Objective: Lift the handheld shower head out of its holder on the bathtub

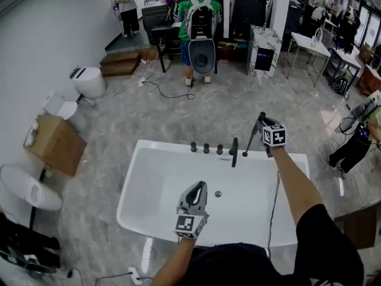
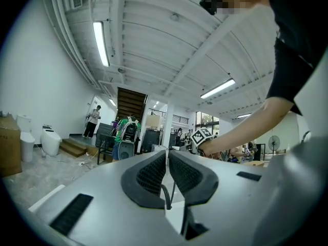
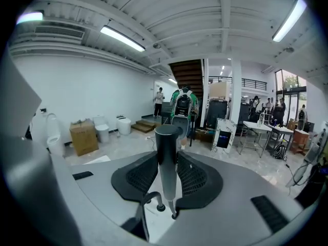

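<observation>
The dark, slim shower head (image 1: pixel 253 136) stands tilted over the far rim of the white bathtub (image 1: pixel 138 186). My right gripper (image 1: pixel 264 123) is shut on its upper part. In the right gripper view the handle (image 3: pixel 166 142) is upright between the pads of my right gripper (image 3: pixel 167 164). Its thin lower end runs down to the rim next to the curved spout (image 3: pixel 147 199). Whether that end is clear of the holder is hidden. My left gripper (image 1: pixel 199 188) hangs over the tub's basin, shut on nothing, and its jaws (image 2: pixel 167 160) meet with no gap between them.
Three dark knobs (image 1: pixel 206 149) and the spout (image 1: pixel 234 152) line the tub's far rim. A cardboard box (image 1: pixel 55 143) and toilets (image 1: pixel 88 81) stand at the left. A person (image 1: pixel 199 25) with a backpack, a chair and a floor cable (image 1: pixel 169 94) are beyond, and a metal table (image 1: pixel 309 46) is at the right.
</observation>
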Tool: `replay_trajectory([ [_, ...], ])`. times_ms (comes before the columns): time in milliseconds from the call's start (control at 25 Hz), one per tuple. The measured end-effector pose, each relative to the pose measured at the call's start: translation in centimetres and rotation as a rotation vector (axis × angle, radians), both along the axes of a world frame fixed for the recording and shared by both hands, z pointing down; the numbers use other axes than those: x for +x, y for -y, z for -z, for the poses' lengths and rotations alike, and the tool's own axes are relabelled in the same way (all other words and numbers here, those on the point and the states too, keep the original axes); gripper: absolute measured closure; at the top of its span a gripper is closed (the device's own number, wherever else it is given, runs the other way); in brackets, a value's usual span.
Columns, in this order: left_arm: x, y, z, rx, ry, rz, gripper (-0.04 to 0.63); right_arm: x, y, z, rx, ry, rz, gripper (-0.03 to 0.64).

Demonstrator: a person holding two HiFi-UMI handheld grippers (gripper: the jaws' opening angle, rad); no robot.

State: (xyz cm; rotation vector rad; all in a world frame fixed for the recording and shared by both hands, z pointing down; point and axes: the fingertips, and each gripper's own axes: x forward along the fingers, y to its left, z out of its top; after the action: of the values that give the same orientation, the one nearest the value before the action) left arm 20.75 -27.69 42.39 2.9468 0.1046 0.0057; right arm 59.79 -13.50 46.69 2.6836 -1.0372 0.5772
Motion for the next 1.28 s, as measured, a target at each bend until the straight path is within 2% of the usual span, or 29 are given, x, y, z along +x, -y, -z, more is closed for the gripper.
replay_trajectory([
  [400, 0.4, 0.1, 0.6, 0.034, 0.01, -0.005, 0.578, 0.4, -1.7, 0.2, 0.059, -0.008, -0.023, 0.508],
  [560, 0.8, 1.7, -0.4, 0.024, 0.023, -0.006, 0.578, 1.0, -0.7, -1.3, 0.049, 0.001, -0.031, 0.508],
  [920, 0.7, 1.1, -1.4, 0.031, 0.039, -0.008, 0.578, 1.2, -1.0, -2.5, 0.024, -0.006, -0.014, 0.508],
  [1280, 0.2, 0.3, -0.2, 0.015, 0.015, -0.034, 0.578, 1.4, -0.6, -1.9, 0.043, -0.003, -0.015, 0.508],
])
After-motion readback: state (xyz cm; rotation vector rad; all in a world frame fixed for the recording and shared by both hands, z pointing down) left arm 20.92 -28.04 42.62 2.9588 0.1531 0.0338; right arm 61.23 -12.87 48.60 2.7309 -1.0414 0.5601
